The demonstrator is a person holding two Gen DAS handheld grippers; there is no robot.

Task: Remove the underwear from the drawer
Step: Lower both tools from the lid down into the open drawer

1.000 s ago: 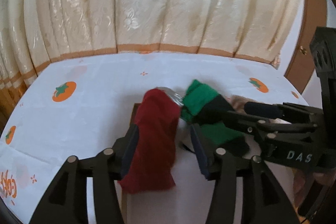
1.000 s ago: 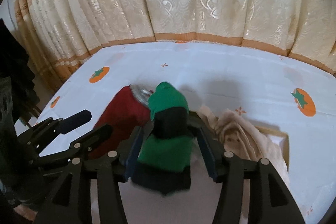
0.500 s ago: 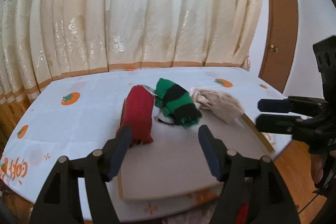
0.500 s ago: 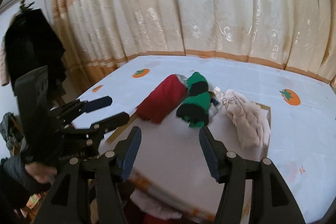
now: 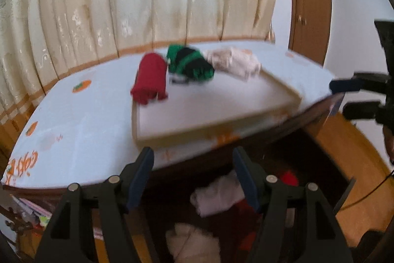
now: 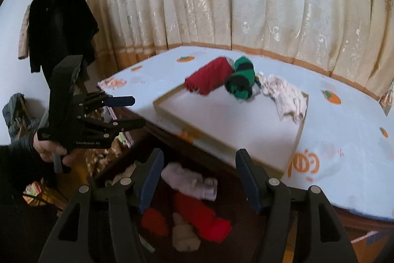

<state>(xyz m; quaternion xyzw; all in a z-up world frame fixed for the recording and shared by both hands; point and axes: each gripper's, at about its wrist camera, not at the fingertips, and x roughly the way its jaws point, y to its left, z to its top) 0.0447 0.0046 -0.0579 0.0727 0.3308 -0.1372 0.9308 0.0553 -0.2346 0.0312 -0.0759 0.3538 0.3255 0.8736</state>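
Left gripper (image 5: 193,174): hanging over the open drawer (image 5: 320,164), jaws spread with nothing between them; in the right wrist view it is showing at the left (image 6: 128,112), gripped by a hand (image 6: 49,149) in a dark sleeve.
Right gripper (image 6: 199,176): also pointing down over the drawer (image 6: 246,201), jaws spread and empty; in the left wrist view only its finger ends are showing at the right edge (image 5: 349,97).
Underwear taken out: a red roll (image 5: 150,78), a green-and-black striped roll (image 5: 190,63) and a cream crumpled piece (image 5: 234,61) are lying in a row at the far end of a shallow white tray (image 5: 197,120); red and striped are touching, cream is just beside the striped one.
Underwear in the drawer: a white bundle (image 6: 189,179), a red roll (image 6: 202,216), a smaller red piece (image 6: 154,221) and a cream piece (image 6: 184,236) are lying loose below the jaws.
Tray edges: its near corner is reaching almost to the desk's front edge, right above the drawer.
Desk (image 6: 344,139): a white cloth with orange fruit prints is covering it; broad bare cloth is lying on both sides of the tray.
Open room: the near part of the tray is bare; a curtain (image 6: 246,4) is closing off the far side of the desk.
Sharpness: both views are slightly blurred.
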